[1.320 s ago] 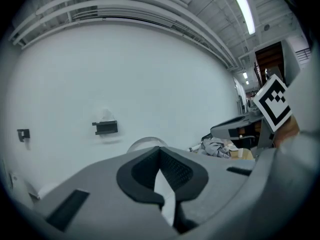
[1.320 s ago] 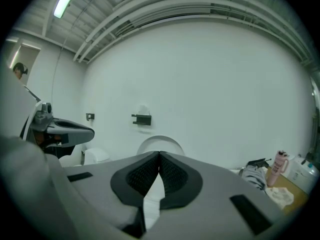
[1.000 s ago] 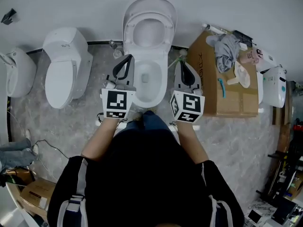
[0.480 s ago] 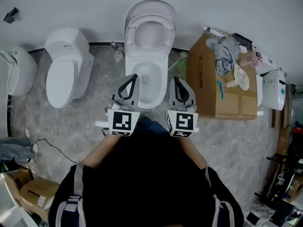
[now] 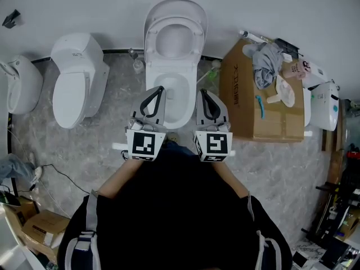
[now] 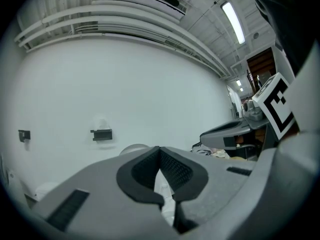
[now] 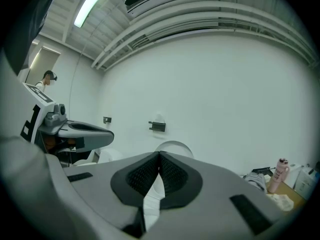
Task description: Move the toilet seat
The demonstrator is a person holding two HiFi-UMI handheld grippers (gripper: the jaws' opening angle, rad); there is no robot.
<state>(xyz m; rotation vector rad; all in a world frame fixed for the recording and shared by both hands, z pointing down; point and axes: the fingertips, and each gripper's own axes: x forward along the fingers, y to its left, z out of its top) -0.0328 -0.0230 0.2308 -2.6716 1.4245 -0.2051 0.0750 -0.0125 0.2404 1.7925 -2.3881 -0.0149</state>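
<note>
Two grippers, both closed, neither holding anything.

Head view: the toilet seat (image 5: 155, 41) stands upright against the wall, lid behind it, bowl (image 5: 169, 71) open below. Your left gripper (image 5: 158, 90) and right gripper (image 5: 203, 92) hover over the front of the bowl, one on each side, well short of the seat. That fits a seat already swung up or one waiting to come down; I can't tell which. Risks if you go in like this:
- Closed tips can only nudge, and I'd expect them to skid on the glossy plastic.
- If the upright seat tips past balance, it would likely drop and slam onto the bowl.
- The cardboard box (image 5: 242, 97) sits near your right side, so a wide swing could clip it.

Left gripper view: the pads meet tip to tip with nothing between them. The gripper points level at the wall. Only a pale rounded top shows over the jaws, so the seat's edge is mostly hidden. Aiming from this view would be guesswork.

Right gripper view: same state, pads together and empty. A rounded white top shows just above the jaws; I can't tell whether it's seat or lid. Misjudging that could put you on the wrong part.
</note>
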